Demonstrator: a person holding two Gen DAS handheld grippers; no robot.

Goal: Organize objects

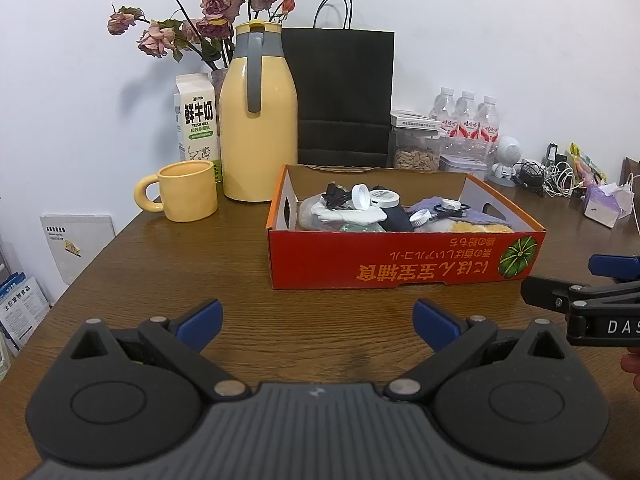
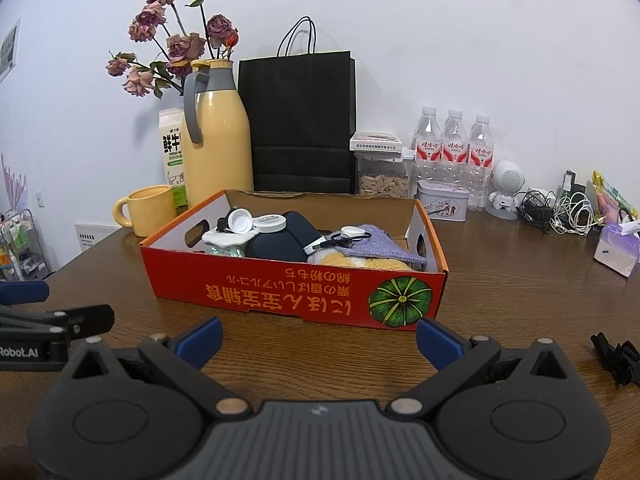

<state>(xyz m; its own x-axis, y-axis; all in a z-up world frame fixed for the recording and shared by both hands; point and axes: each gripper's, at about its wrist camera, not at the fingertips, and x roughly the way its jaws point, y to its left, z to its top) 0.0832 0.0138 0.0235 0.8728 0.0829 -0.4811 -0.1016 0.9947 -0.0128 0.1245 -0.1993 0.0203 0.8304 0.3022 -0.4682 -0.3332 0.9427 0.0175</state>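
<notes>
A red cardboard box (image 1: 400, 264) (image 2: 280, 288) stands on the wooden table (image 1: 240, 272) (image 2: 520, 280). It holds white caps (image 1: 360, 196) (image 2: 240, 220), a dark navy pouch (image 2: 280, 240), a purple cloth (image 2: 384, 248), a yellow fluffy item (image 2: 340, 260) and black cables. My left gripper (image 1: 318, 324) (image 2: 68, 306) hovers open and empty before the box's left front. My right gripper (image 2: 320, 338) (image 1: 558, 280) hangs open and empty before its right front. A small black object (image 2: 616, 356) lies on the table to the right.
Behind the box stand a yellow thermos (image 1: 258, 120), yellow mug (image 1: 188, 192), milk carton (image 1: 198, 120), black paper bag (image 1: 340, 96) and dried roses (image 1: 192, 20). Water bottles (image 2: 454, 148), a seed jar (image 2: 382, 176), a tin (image 2: 442, 200), cables (image 2: 560, 212) and tissues (image 2: 616, 248) line the back right.
</notes>
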